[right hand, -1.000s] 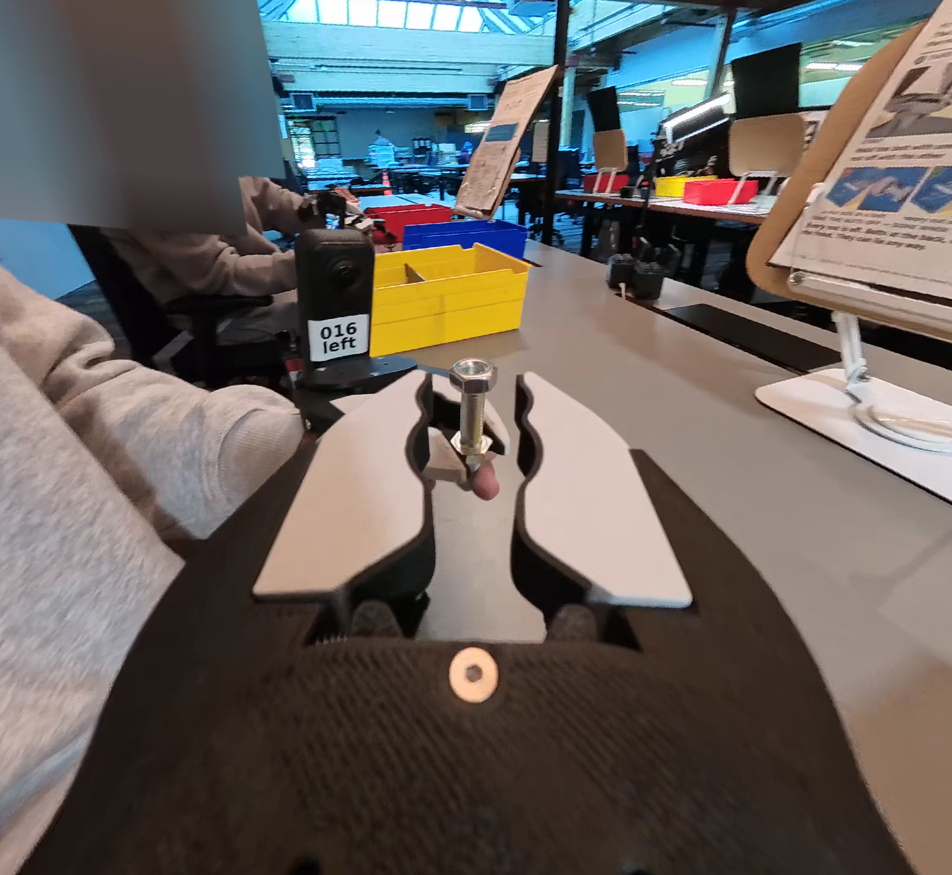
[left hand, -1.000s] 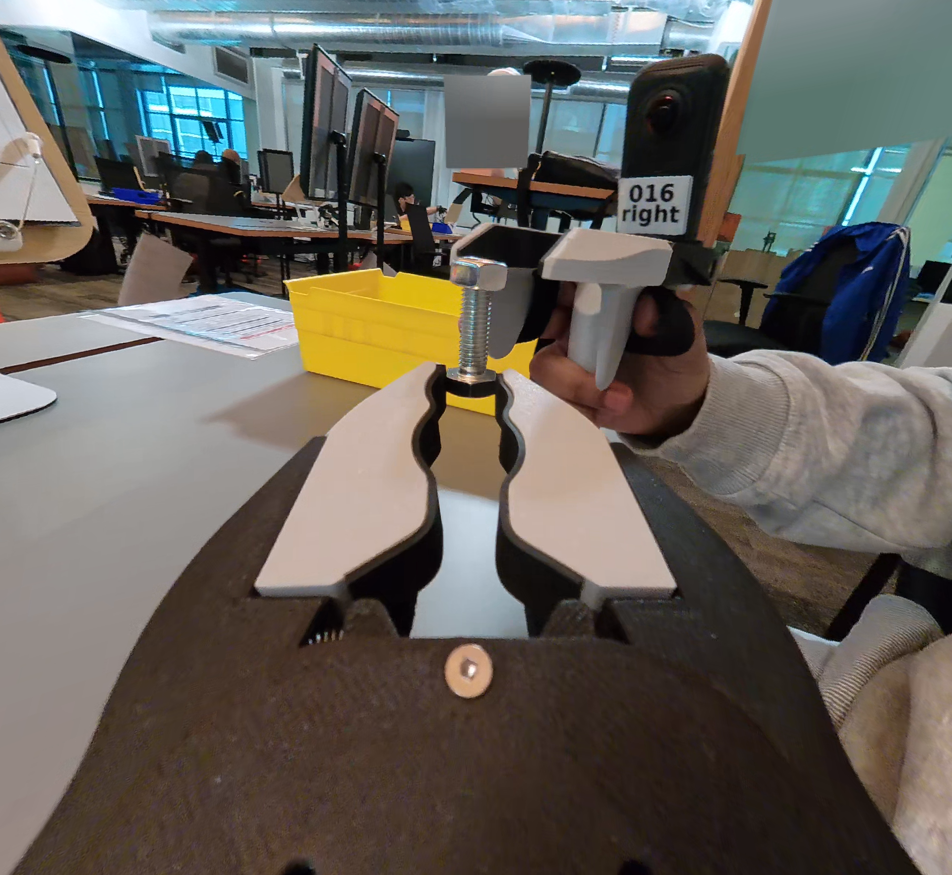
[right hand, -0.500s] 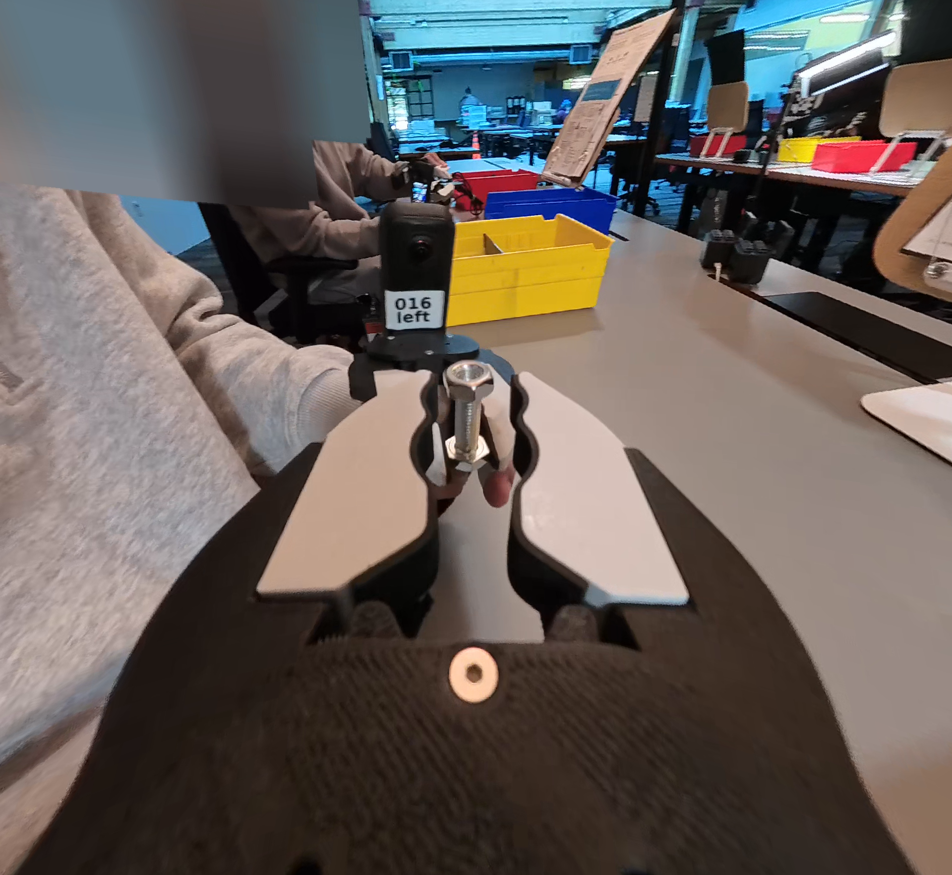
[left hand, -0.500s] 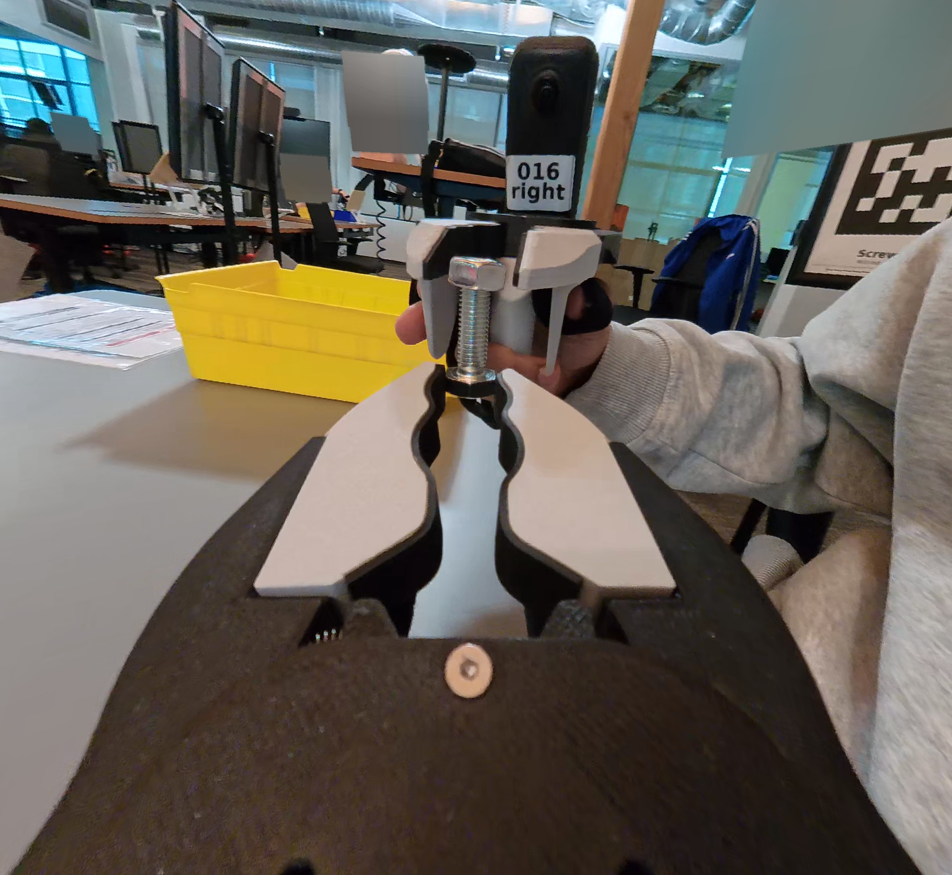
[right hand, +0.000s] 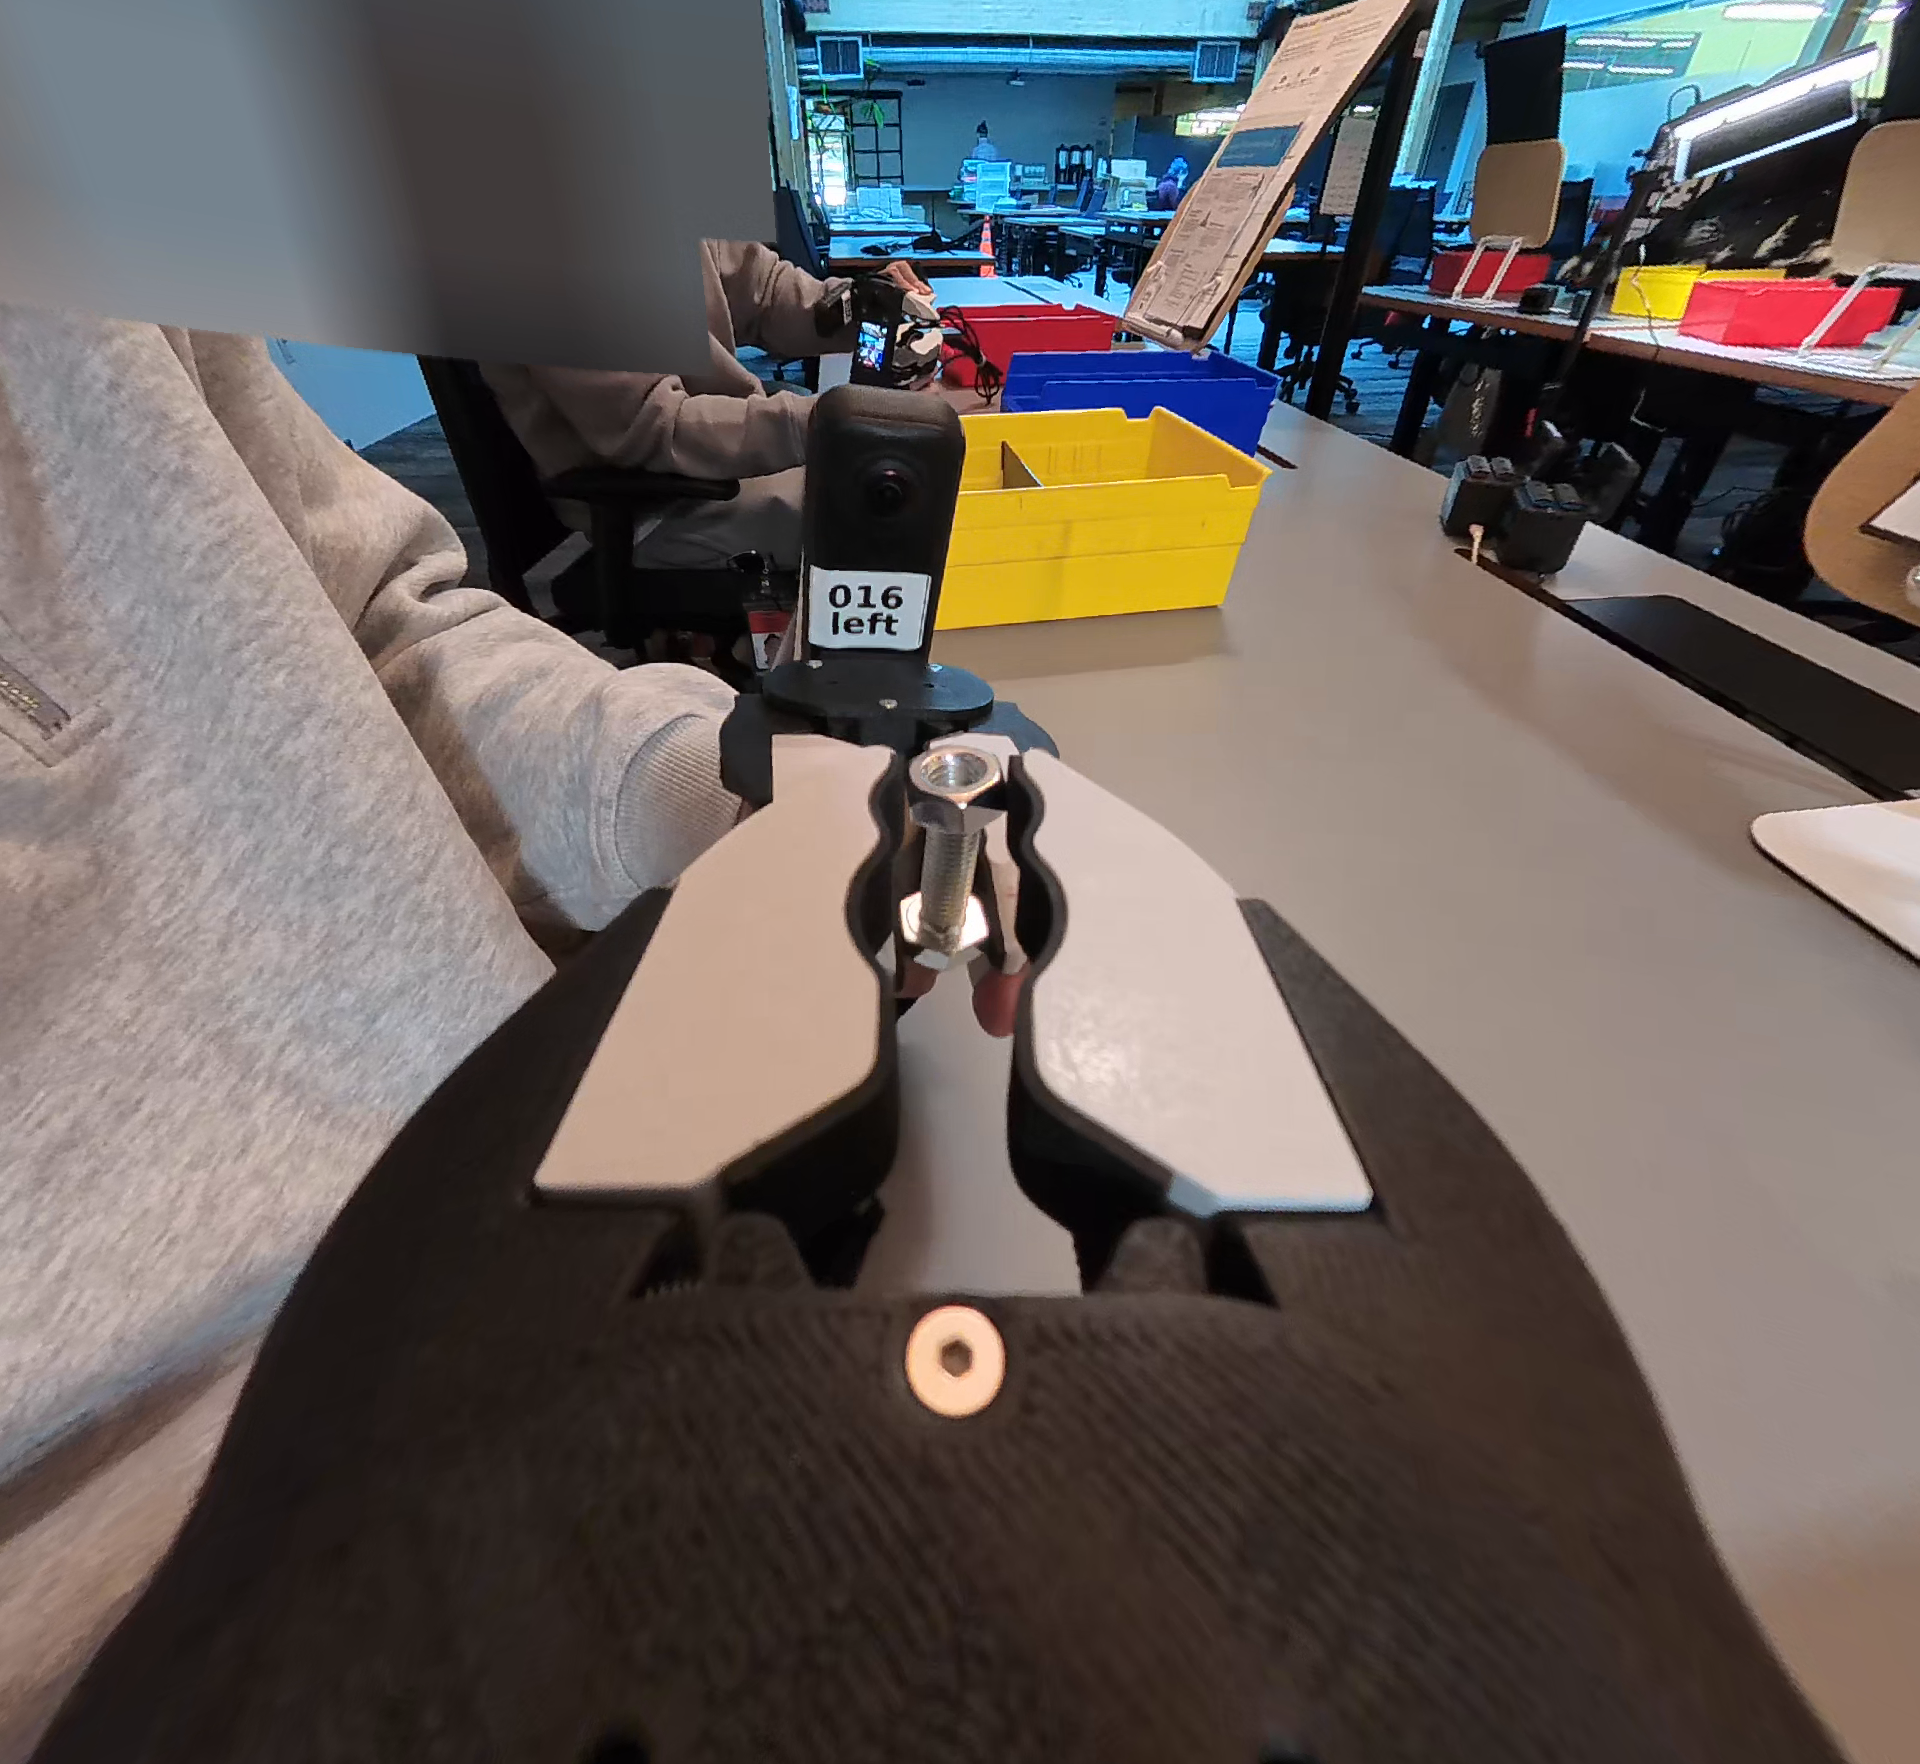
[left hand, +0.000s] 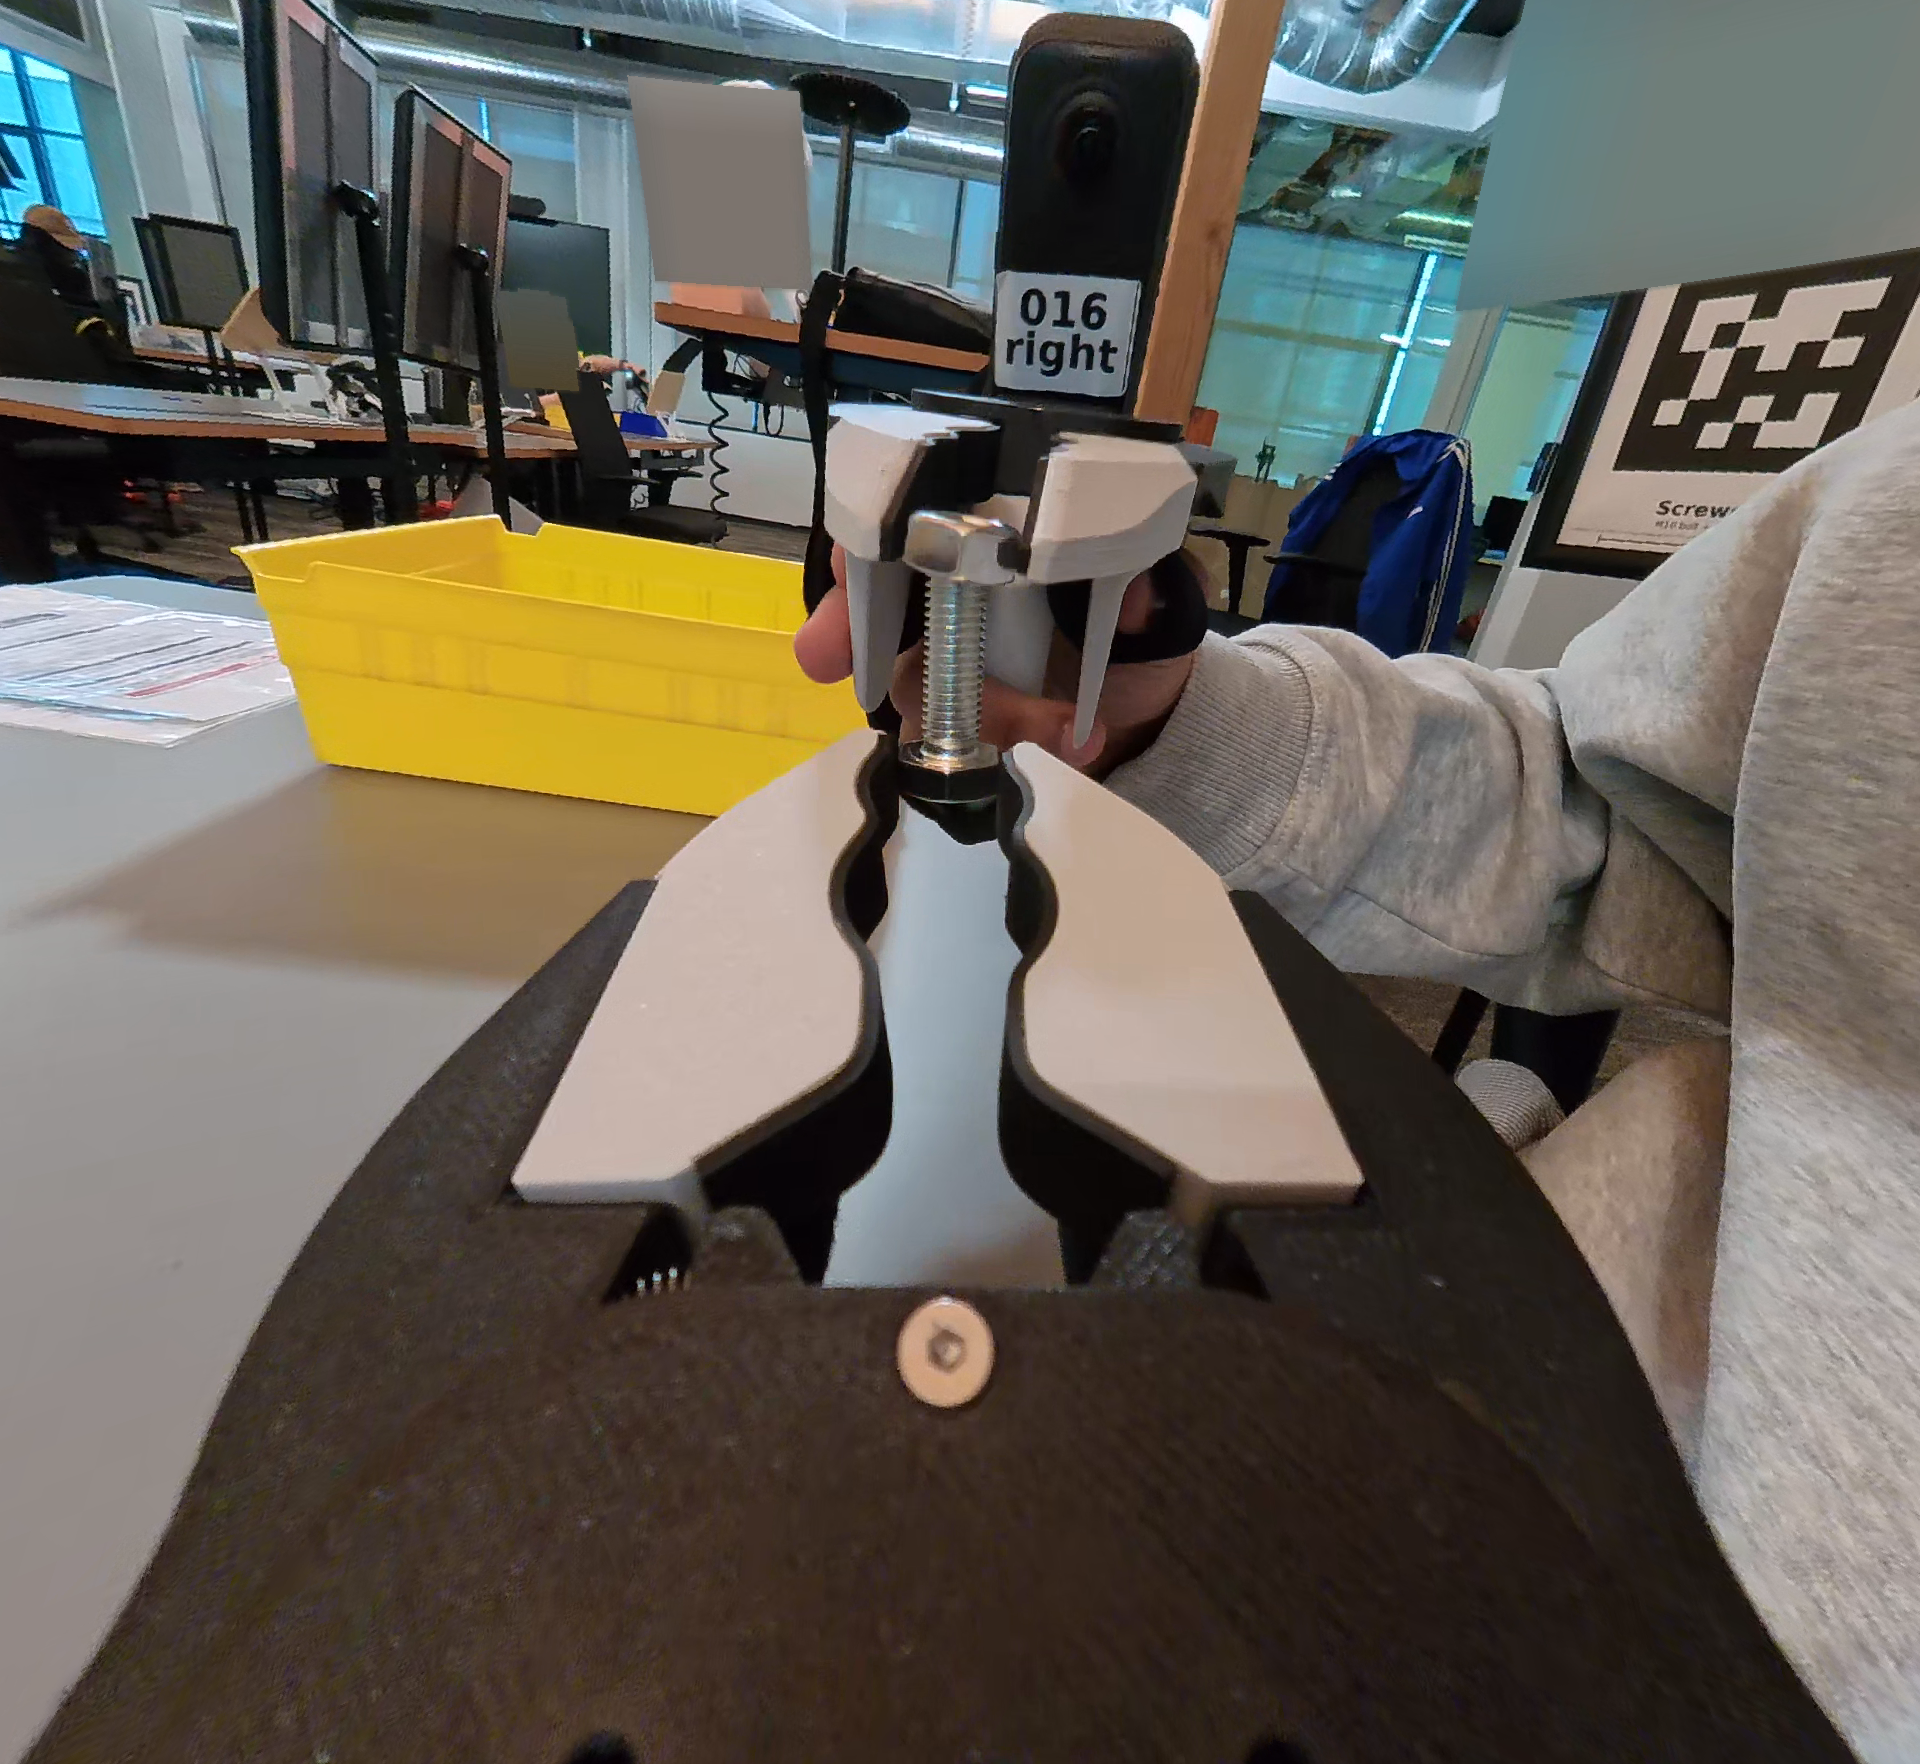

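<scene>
Grey table [right hand: 1455, 883] under everything, busy open workshop behind. Up close, the left hand-held gripper [left hand: 948, 784] is pinched on a hex nut [left hand: 948, 758] at the bottom of a silver hex bolt [left hand: 954, 665], and the right hand-held gripper [right hand: 954, 784] is clamped on the bolt's head. Bolt's upright between them, off the table. Farther back: a yellow bin [right hand: 1101, 519] with a divider, can't see anything inside, then blue [right hand: 1143, 379] and red bins [right hand: 1039, 332].

Two claws [left hand: 948, 769] [right hand: 956, 784], one bolt [left hand: 954, 665], one nut [left hand: 948, 764], two yellow bins [left hand: 540, 665] [right hand: 1101, 519], one blue bin [right hand: 1138, 379].
</scene>
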The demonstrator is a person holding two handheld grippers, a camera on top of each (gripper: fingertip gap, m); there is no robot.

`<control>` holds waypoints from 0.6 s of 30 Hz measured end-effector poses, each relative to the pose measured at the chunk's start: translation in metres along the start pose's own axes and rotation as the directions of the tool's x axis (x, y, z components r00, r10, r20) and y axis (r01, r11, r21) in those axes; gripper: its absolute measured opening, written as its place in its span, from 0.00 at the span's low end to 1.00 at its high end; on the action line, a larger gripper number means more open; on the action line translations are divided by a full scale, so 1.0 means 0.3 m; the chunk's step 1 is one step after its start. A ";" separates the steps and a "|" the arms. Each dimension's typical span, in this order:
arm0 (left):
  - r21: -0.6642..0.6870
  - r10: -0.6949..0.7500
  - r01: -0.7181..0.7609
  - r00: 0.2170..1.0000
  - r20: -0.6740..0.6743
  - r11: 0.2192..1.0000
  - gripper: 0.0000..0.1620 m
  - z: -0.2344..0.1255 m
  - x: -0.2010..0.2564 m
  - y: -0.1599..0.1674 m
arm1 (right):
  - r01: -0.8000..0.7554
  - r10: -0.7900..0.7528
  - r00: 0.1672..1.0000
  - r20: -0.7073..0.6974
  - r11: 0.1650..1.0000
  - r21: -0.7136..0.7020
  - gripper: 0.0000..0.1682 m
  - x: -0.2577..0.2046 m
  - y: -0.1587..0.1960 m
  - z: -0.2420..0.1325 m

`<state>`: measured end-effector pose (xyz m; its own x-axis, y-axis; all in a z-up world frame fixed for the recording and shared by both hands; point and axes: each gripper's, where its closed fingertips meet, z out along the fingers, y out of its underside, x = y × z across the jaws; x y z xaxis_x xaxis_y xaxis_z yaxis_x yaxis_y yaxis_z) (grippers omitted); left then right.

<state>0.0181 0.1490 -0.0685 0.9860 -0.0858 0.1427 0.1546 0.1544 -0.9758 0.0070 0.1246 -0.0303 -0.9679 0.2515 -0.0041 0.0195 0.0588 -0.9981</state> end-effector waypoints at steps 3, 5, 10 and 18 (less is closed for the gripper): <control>-0.001 0.005 -0.005 1.000 0.006 1.000 0.11 0.000 -0.002 0.001 | -0.008 0.008 1.000 -0.007 1.000 0.023 0.11 0.003 -0.015 -0.003; 0.004 0.008 -0.008 1.000 0.012 1.000 0.11 0.000 -0.004 -0.001 | -0.014 0.015 1.000 -0.016 0.999 0.038 0.11 0.009 -0.024 -0.008; 0.008 0.032 -0.032 0.998 0.053 0.999 0.11 -0.005 -0.023 -0.004 | -0.039 0.041 0.998 -0.037 0.998 0.055 0.11 0.021 -0.029 -0.009; 0.016 0.053 -0.055 0.995 0.081 0.998 0.11 -0.009 -0.033 -0.011 | -0.020 0.020 0.998 -0.054 1.000 0.015 0.11 0.018 -0.009 0.012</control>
<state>0.0079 0.1468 -0.0672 0.9946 0.0025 0.1035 0.1014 0.1745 -0.9794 0.0008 0.1224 -0.0278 -0.9523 0.3044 -0.0211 0.0346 0.0390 -0.9986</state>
